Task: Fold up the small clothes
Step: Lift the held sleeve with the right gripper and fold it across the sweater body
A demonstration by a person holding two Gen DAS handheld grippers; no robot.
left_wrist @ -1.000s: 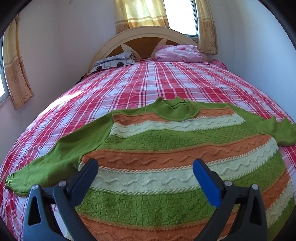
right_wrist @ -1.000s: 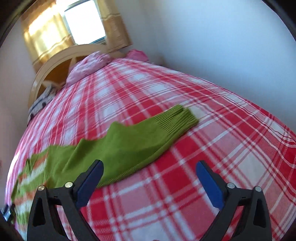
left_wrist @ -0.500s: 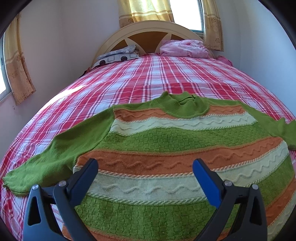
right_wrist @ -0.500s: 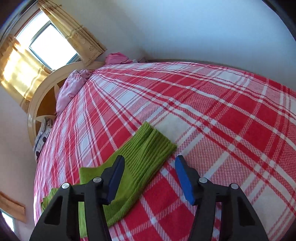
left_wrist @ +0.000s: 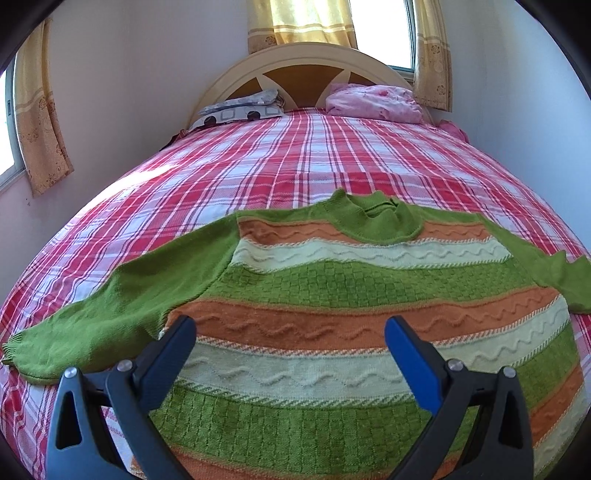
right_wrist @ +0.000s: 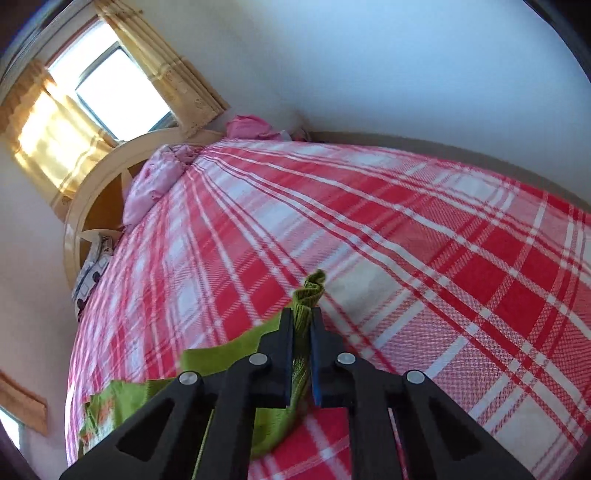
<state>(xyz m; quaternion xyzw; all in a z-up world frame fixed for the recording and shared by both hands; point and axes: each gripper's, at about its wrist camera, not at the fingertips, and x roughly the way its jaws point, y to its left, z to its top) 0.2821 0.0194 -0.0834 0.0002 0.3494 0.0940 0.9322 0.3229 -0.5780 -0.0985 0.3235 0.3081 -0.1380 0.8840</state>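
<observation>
In the left wrist view the left gripper (left_wrist: 286, 341) hangs over the lower half of the sweater (left_wrist: 354, 295), its fingers (left_wrist: 173, 354) spread wide with nothing between them; the knit lies flat on the bed (left_wrist: 295, 162) under them, striped green, orange and cream, its hem nearest the camera and its green collar (left_wrist: 376, 218) pointing away toward the headboard (left_wrist: 306, 62), so the body's long axis runs from foot to head of the bed; the two green sleeves reach out sideways, one cuff (left_wrist: 18, 350) at the left edge of the picture, the other sleeve running off to the right.

In the right wrist view the right gripper (right_wrist: 302, 321) has its fingers (right_wrist: 286, 354) pressed together on the ribbed sleeve cuff (right_wrist: 310, 291); the cuff stands bunched and upright between the blue pads, its end poking out past the tips, and the sleeve trails back and down to the left toward the striped body.

Farther off, the red and white plaid bedspread (left_wrist: 258, 177) runs up to a grey patterned pillow (left_wrist: 240, 110) and a pink pillow (left_wrist: 373, 103) against the arched headboard; yellow curtains (left_wrist: 299, 22) hang beside the window beyond.
</observation>
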